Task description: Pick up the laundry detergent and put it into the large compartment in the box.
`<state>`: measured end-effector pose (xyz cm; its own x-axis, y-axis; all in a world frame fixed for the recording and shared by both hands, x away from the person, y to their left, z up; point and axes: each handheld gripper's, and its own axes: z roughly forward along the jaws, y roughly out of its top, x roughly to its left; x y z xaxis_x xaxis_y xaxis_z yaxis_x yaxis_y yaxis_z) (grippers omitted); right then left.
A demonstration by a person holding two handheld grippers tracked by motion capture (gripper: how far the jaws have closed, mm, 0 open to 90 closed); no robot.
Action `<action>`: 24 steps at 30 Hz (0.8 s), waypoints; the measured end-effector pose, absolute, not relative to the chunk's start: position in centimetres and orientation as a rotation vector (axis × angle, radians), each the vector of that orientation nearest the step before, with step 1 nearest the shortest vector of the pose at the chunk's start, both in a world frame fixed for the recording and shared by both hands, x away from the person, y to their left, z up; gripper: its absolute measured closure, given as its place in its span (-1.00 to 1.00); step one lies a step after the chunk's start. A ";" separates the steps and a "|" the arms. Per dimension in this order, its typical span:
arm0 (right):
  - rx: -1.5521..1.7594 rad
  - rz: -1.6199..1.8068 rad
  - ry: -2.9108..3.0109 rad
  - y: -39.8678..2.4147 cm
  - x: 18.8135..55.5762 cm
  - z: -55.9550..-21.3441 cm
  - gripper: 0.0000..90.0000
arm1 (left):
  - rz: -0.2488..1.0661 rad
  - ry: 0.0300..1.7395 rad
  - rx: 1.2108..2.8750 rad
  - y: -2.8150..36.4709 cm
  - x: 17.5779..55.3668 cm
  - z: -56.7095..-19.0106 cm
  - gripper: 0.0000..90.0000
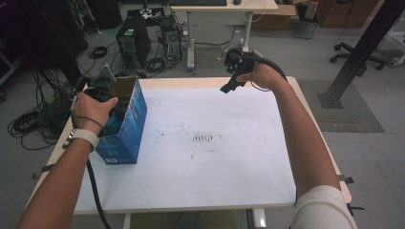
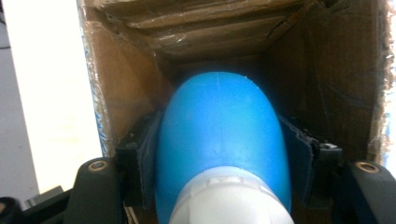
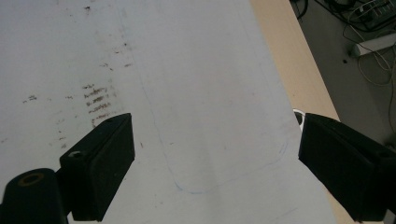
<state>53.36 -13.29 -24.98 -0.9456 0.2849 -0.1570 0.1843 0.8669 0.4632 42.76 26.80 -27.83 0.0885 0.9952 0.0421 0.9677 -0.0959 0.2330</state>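
A blue cardboard box (image 1: 125, 125) lies open on the left side of the white table (image 1: 205, 171). My left gripper (image 2: 219, 144) reaches into the box's brown inside (image 2: 126, 79), with the person's left hand (image 1: 93, 109) at the opening. Its jaws are closed against both sides of a blue bottle (image 2: 219, 121) with a white cap (image 2: 233, 200). My right gripper (image 1: 228, 87) hangs over the table's far right part. Seen in its own view, the right gripper (image 3: 215, 154) stands open with only bare tabletop between its jaws.
Dark smudges (image 1: 203, 138) mark the table's middle. On the floor beyond the far edge stand a computer tower (image 1: 133, 45) and loose cables (image 1: 33, 119). A black slanted post (image 1: 358, 52) rises at the right, with another desk (image 1: 219, 7) behind.
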 end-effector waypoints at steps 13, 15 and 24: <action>0.359 0.668 2.818 -13.3 53.2 -24.9 -0.75 | 0.263 1.988 2.225 26.7 42.8 -28.0 -0.37; 0.361 0.664 2.819 -13.4 53.2 -24.9 -0.75 | 0.266 1.986 2.225 26.7 42.8 -28.0 -0.38; 0.364 0.667 2.816 -13.5 53.1 -24.8 -0.75 | 0.263 1.981 2.230 26.5 42.8 -28.0 -0.46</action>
